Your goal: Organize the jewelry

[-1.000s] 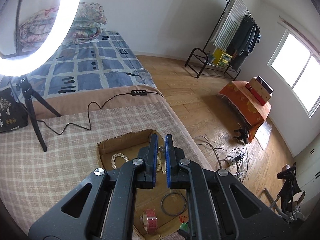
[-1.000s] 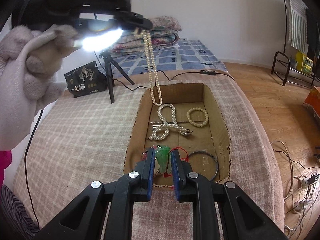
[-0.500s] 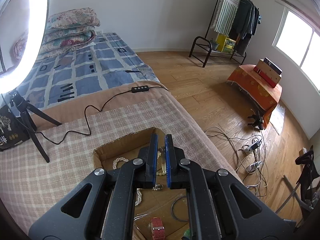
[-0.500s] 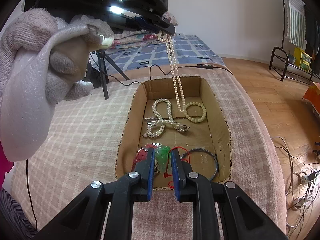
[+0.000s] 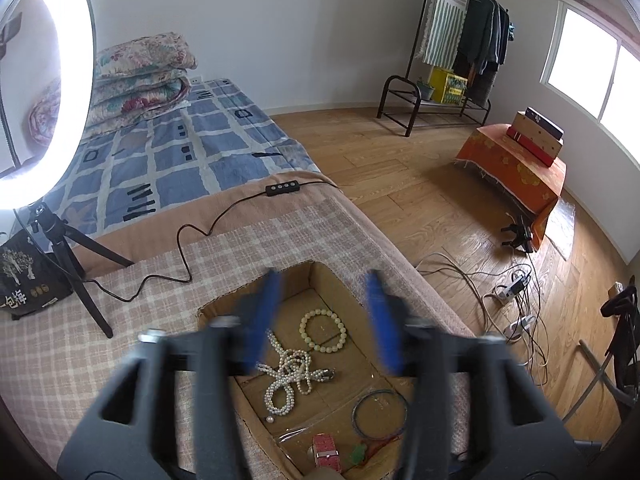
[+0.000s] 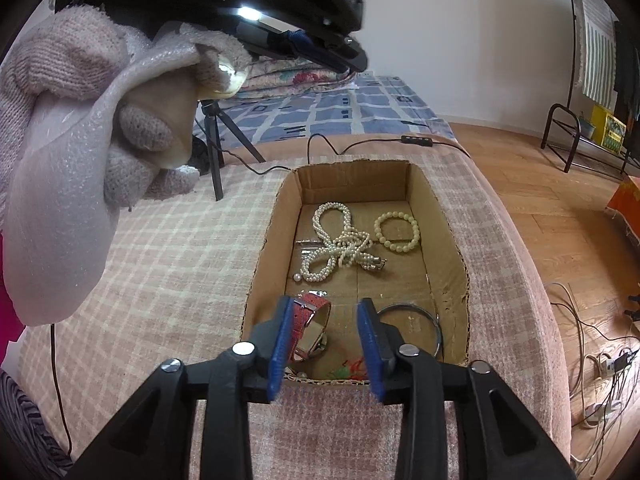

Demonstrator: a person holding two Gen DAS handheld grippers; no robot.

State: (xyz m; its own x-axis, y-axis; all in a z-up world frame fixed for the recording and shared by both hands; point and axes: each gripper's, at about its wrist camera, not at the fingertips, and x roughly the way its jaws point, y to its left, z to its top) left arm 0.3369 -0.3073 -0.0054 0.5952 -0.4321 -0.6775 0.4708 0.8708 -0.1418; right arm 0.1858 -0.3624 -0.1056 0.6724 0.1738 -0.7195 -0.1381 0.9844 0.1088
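Right hand-held gripper (image 6: 326,340) hangs with its blue fingers spread apart and nothing between them, poised over the near end of the cardboard box (image 6: 448,216) that sits on the checked bed cover (image 6: 172,264). My guess is that the red-strapped watch (image 6: 310,328) is the coming pick: it lies in the box just below the gap, crowding the left finger at about 10 o'clock from the gripper's midpoint, and whether it touches that finger cannot be told. Its strap runs roughly from 12 to 6 o'clock, along the fingers, so a straight descent with a small shift toward 9 o'clock would set the jaws across its narrow width. The right gripper is plainly the nearer one. Left hand-held gripper (image 5: 326,322), blurred with motion, also stands wide open and empty, higher above the box; from its view the watch (image 5: 326,446) lies far down toward 6 o'clock, near the frame's bottom. Straight under its gap lie the tangled pearl necklace (image 5: 290,376) at about 7 o'clock and the pale bead bracelet (image 5: 323,328) almost dead centre. A dark thin bangle (image 6: 424,324) rests at 3 o'clock of the right gripper, and something green and red lies at the box's near wall, too hidden to name.
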